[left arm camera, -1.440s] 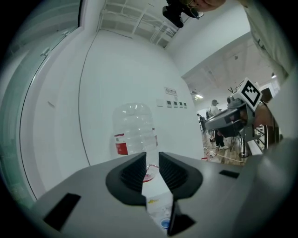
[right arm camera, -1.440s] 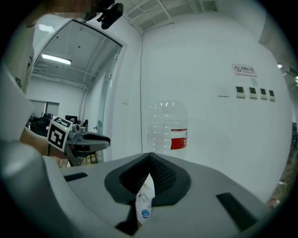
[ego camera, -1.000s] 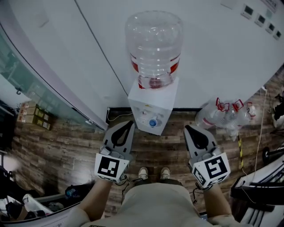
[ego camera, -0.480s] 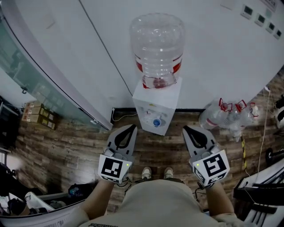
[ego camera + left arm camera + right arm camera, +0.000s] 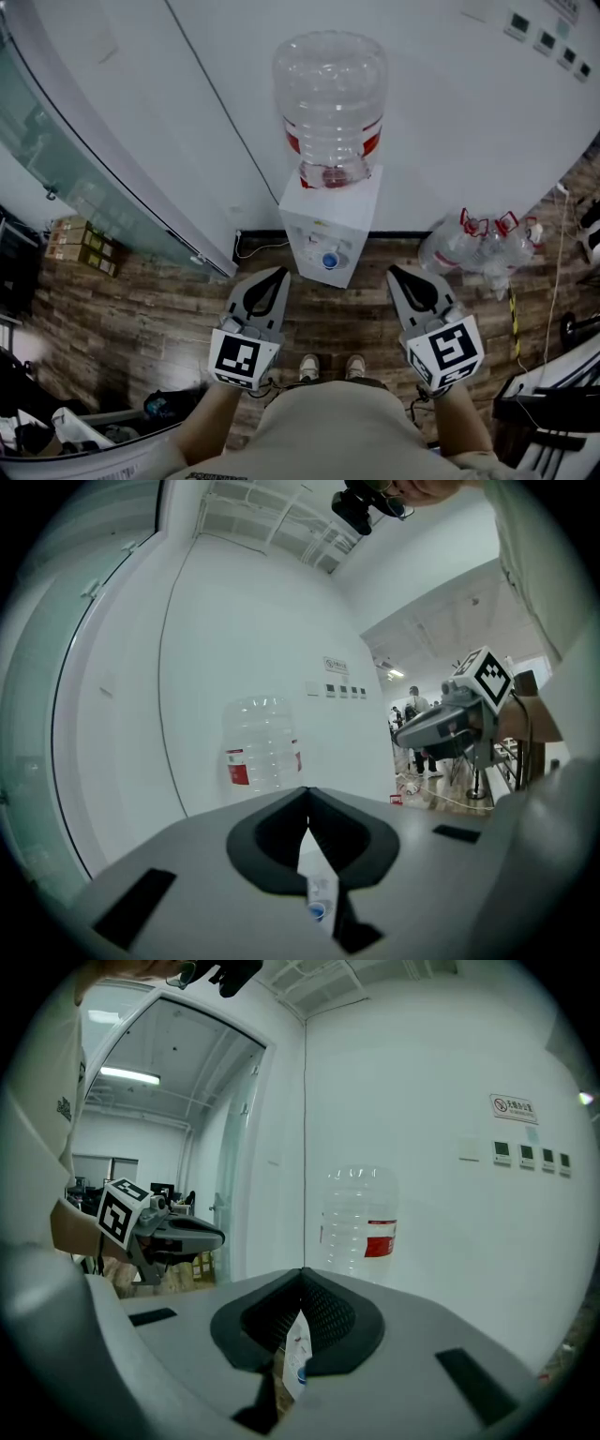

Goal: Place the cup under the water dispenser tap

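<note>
A white water dispenser (image 5: 328,220) stands against the wall, with a clear bottle (image 5: 333,103) bearing a red label on top. A small blue round thing (image 5: 328,260), possibly the cup, sits in its front recess under the taps. My left gripper (image 5: 281,272) and right gripper (image 5: 394,272) hover side by side in front of the dispenser, well short of it, both shut and empty. The left gripper view shows the closed tips (image 5: 307,794) with the bottle (image 5: 262,747) beyond and the blue thing (image 5: 319,911) low in the gap. In the right gripper view the shut tips (image 5: 302,1274) point at the bottle (image 5: 361,1222).
Several empty water bottles (image 5: 478,244) lie on the wooden floor right of the dispenser. A glass partition (image 5: 84,169) and cardboard boxes (image 5: 80,246) are at the left. A cable (image 5: 253,246) runs along the wall base. Black equipment (image 5: 553,394) stands at the right.
The head view has shifted slightly, so the dispenser sits a little further right in the frame. The left gripper has drifted a little. Both grippers stay shut and empty.
</note>
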The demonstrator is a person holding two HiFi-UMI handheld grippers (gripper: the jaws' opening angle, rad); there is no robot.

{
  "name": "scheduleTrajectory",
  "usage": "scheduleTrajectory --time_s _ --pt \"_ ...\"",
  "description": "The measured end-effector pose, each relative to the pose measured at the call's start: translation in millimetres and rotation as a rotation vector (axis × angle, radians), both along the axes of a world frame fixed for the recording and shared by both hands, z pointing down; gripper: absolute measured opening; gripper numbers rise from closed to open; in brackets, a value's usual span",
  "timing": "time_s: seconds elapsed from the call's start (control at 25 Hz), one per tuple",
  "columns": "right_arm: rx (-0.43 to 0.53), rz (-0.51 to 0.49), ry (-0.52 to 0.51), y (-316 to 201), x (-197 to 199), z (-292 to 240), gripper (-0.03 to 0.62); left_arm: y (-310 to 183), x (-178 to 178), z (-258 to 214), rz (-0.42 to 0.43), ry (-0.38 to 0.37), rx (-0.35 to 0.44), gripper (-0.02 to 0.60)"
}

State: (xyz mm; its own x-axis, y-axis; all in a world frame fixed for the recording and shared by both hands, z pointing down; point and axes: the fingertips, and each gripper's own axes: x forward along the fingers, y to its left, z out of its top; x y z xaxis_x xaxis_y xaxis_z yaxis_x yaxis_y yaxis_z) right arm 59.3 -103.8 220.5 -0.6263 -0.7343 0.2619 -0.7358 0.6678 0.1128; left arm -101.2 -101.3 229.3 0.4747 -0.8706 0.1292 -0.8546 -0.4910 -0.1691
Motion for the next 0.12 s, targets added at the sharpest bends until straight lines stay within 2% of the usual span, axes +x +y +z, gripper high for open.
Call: scheduleTrajectory --time_s 0.12 --pt "-0.005 0.007 0.003 1.7 0.5 0.3 0.006 1.1 -1.4 -4.6 0.001 0.019 0.001 0.006"
